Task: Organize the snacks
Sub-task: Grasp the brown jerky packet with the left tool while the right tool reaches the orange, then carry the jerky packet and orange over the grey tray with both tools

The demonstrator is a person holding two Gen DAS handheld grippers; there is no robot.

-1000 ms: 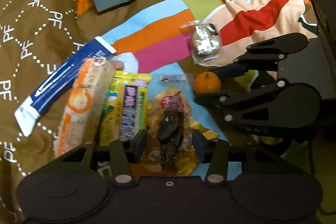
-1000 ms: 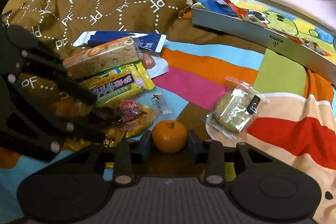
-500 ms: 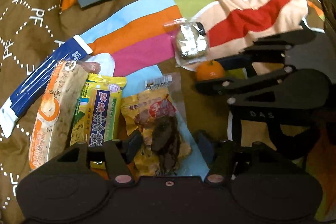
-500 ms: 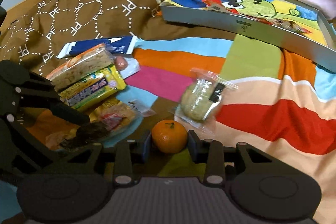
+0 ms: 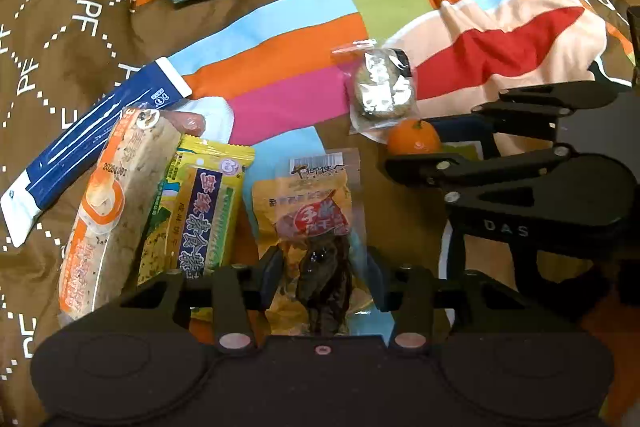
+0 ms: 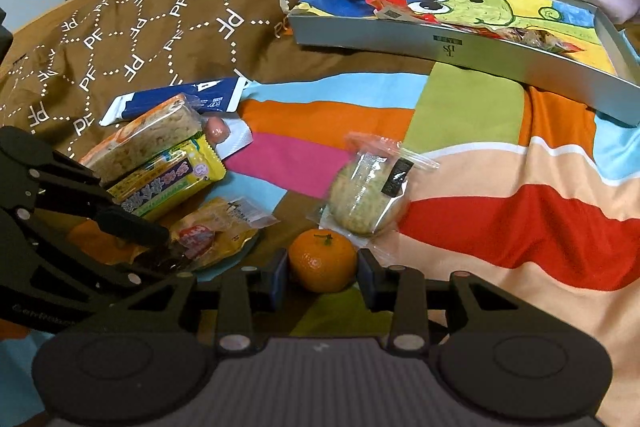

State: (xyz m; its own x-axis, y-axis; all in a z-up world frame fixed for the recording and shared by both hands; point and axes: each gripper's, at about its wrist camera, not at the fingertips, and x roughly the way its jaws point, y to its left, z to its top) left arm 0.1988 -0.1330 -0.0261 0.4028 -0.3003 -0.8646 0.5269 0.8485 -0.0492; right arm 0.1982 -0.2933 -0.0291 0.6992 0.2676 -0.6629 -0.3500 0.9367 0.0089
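So, quick rundown of where things sit:

Left gripper [image 5: 322, 277]: jaws spread on either side of the yellow meat snack pouch [image 5: 316, 227], not clamped on it as far as I can see.

Right gripper [image 6: 323, 277]: fingers bracket the little orange [image 6: 322, 259], with gaps showing both sides, so loose rather than squeezing.

Cookie pack [image 6: 370, 197]: just ahead of the right gripper, right behind the orange, maybe touching it.

Box [image 6: 460, 45]: well ahead of both grippers, a few wrappers already inside; my guess is that's where everything goes.

Bars [image 5: 192, 219]: to the left of the left gripper, packed close.

Risk: the orange is round on a soft blanket [image 6: 500, 227], so an off-center squeeze could roll it away. The pouch is flat and slippery, so the fingers might skid over it or snag the bar beside it.
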